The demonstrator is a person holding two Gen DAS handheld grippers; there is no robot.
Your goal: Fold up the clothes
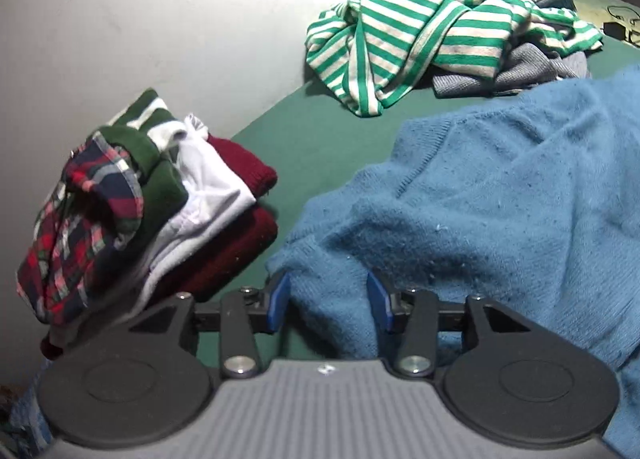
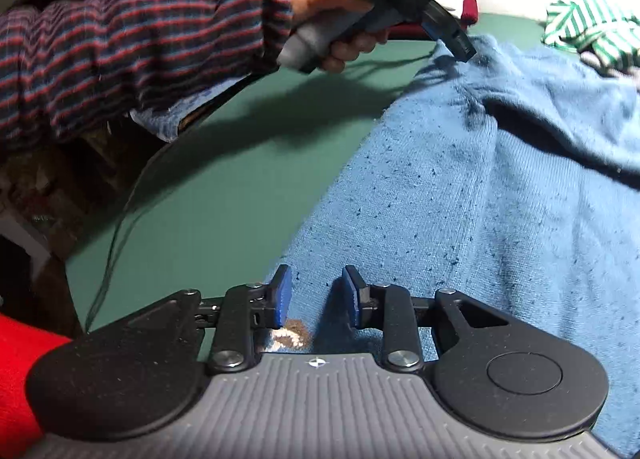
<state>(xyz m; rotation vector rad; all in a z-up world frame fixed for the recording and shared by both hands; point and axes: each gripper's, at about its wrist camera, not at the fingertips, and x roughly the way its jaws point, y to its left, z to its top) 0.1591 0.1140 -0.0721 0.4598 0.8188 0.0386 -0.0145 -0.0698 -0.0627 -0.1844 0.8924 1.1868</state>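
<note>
1. Blue sweater point(image 1: 480, 199) spread over the green table point(image 1: 320, 147), filling right half of the left wrist view and right side of the right wrist view; rumpled, with a deep crease at upper right of the right view.
2. Left gripper point(image 1: 328, 299) low at the sweater's near edge, fingers parted with knit bulging between the blue pads point(image 1: 278, 299); not clamped yet, likely lined up to pinch a hem or corner.
3. Right gripper point(image 2: 316, 299) at bottom centre, fingers apart over the sweater's edge, a brown-and-white patch point(image 2: 290, 335) just below the pads; also no grip.
4. Left gripper seen again at top of the right view, held by a hand point(image 2: 340, 19) in a striped sleeve, tip down on the sweater's far edge.
5. 2 grippers at 2 separate edge points, probably to lift and fold evenly.
6. Folded stack point(image 1: 160, 211) at left: plaid, dark green, white, maroon; done pile, by judgement.
7. Green-striped shirt point(image 1: 420, 31) heaped at upper centre with grey items, waiting.
</note>
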